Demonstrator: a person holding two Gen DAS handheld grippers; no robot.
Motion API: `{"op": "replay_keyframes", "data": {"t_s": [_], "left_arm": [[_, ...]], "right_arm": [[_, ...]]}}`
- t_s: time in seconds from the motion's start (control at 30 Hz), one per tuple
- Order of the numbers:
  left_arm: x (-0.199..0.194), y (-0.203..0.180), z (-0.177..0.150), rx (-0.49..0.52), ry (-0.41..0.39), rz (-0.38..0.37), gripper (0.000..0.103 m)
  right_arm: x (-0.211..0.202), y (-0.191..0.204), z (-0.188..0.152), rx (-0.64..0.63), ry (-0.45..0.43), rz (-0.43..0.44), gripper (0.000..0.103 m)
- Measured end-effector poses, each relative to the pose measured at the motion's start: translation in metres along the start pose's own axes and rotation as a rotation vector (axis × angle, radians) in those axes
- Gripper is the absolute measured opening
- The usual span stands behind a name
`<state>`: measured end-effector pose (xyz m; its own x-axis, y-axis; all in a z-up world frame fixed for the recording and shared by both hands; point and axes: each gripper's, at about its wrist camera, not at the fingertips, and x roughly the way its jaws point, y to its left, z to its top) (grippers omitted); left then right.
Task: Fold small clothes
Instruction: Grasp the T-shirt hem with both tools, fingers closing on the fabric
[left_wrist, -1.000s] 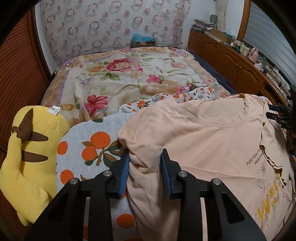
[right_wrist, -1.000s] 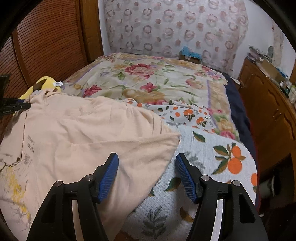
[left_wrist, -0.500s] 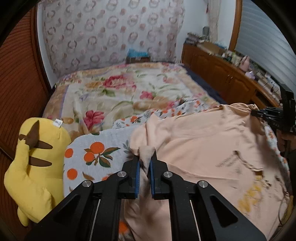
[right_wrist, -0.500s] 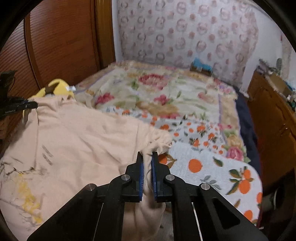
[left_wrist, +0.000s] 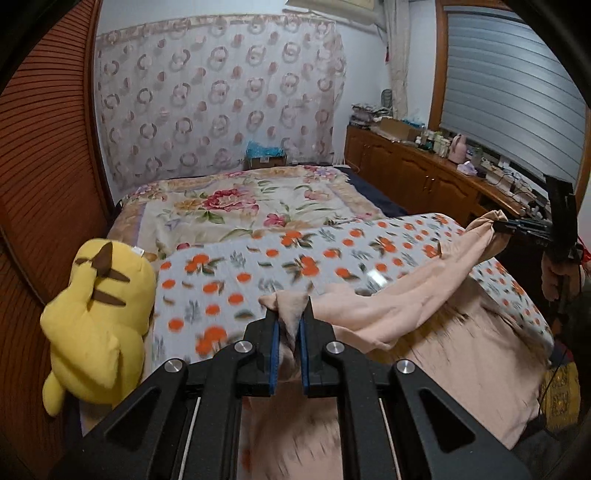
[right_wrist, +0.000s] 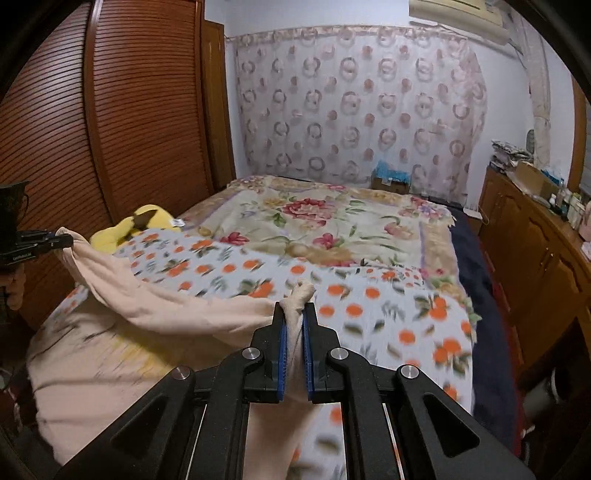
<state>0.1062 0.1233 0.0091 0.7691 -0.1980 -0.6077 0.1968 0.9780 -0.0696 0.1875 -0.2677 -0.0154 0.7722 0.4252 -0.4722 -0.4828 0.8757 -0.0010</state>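
Observation:
A peach T-shirt (left_wrist: 424, 325) hangs stretched between my two grippers above the near end of the bed. My left gripper (left_wrist: 287, 332) is shut on one shoulder corner of the shirt. My right gripper (right_wrist: 294, 332) is shut on the other corner of the shirt (right_wrist: 166, 314). Each gripper shows in the other's view: the right one (left_wrist: 517, 227) at the far right, the left one (right_wrist: 55, 240) at the far left. The shirt's body droops down over the bed's front edge, its yellow print blurred.
An orange-print blanket (left_wrist: 295, 266) covers the near bed, with a floral quilt (left_wrist: 240, 206) beyond. A yellow plush toy (left_wrist: 96, 314) lies at the left edge by the wooden slatted wardrobe (right_wrist: 110, 129). A wooden cabinet (left_wrist: 424, 177) runs along the right.
Both grippers closed on the shirt's corners, then lifted and pulled back. The shirt has come up off the blanket and now hangs between them.

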Motion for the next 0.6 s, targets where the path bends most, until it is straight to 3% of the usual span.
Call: {"op": "replay_keyframes", "data": {"t_s": [0.3, 0.47, 0.6], "left_arm": [[-0.061, -0.024, -0.071, 0.010, -0.007, 0.021, 0.010], [-0.090, -0.023, -0.090, -0.019, -0.021, 0.032, 0.010], [-0.098, -0.026, -0.095, -0.011, -0.004, 0.058, 0.010]], "right_arm": [[-0.086, 0.017, -0.087, 0.076, 0.008, 0.056, 0.007], [-0.127, 0.025, -0.107, 0.053, 0.042, 0.052, 0.007], [-0.135, 0.035, -0.091, 0.027, 0.081, 0.044, 0.007]]}}
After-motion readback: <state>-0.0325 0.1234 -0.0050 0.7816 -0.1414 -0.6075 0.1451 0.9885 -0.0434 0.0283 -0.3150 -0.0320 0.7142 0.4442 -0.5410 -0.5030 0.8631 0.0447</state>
